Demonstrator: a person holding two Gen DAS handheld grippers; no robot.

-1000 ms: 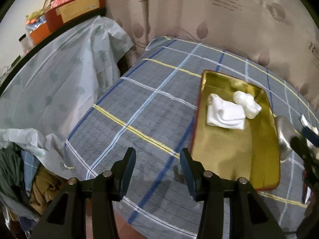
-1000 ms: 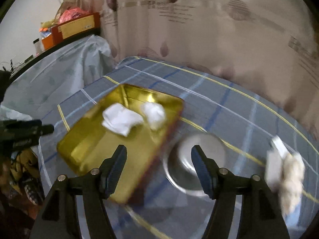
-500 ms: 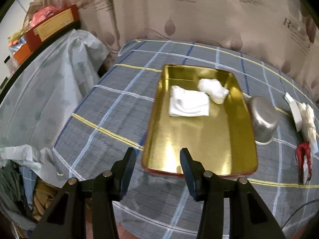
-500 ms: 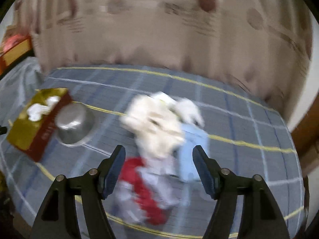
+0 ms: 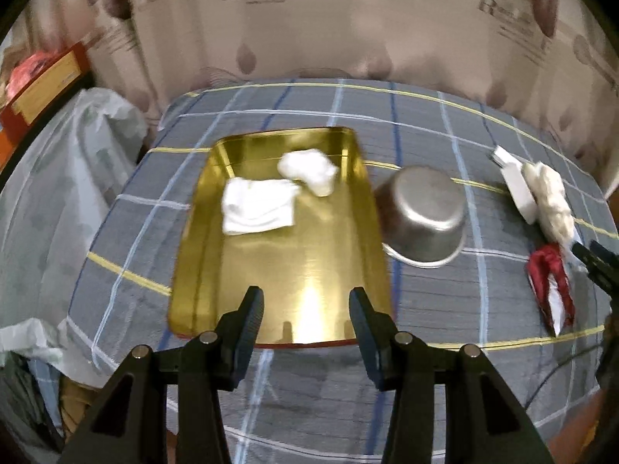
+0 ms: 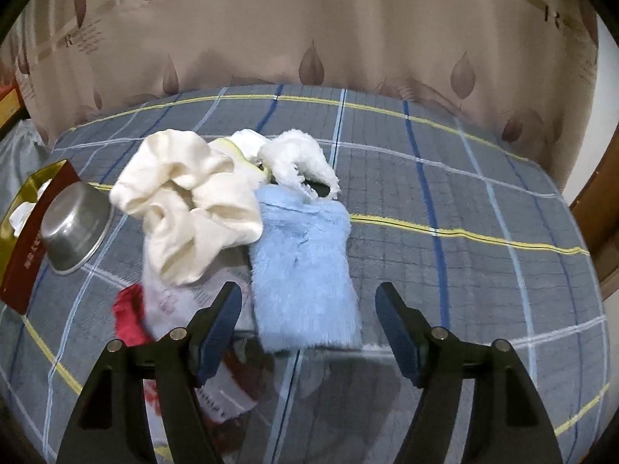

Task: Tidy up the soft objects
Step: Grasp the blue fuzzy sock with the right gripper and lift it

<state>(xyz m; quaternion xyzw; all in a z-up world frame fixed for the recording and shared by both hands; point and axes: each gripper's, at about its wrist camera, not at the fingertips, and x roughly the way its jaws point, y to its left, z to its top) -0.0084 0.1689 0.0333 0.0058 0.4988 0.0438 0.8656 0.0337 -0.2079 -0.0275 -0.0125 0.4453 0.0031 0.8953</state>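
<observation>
- left gripper (image 5: 306, 309) hangs over the near end of the gold tray (image 5: 271, 297), jaws partly apart and empty; a folded white cloth (image 5: 259, 210) and a white wad (image 5: 309, 170) lie in the tray.
- right gripper (image 6: 308, 307) sits above the blue fluffy cloth (image 6: 305, 266), jaws opening, pads clear of it (nothing gripped).
- cream cloth (image 6: 185, 197) lies just beside the blue one, near the steel bowl (image 6: 73, 228).
</observation>
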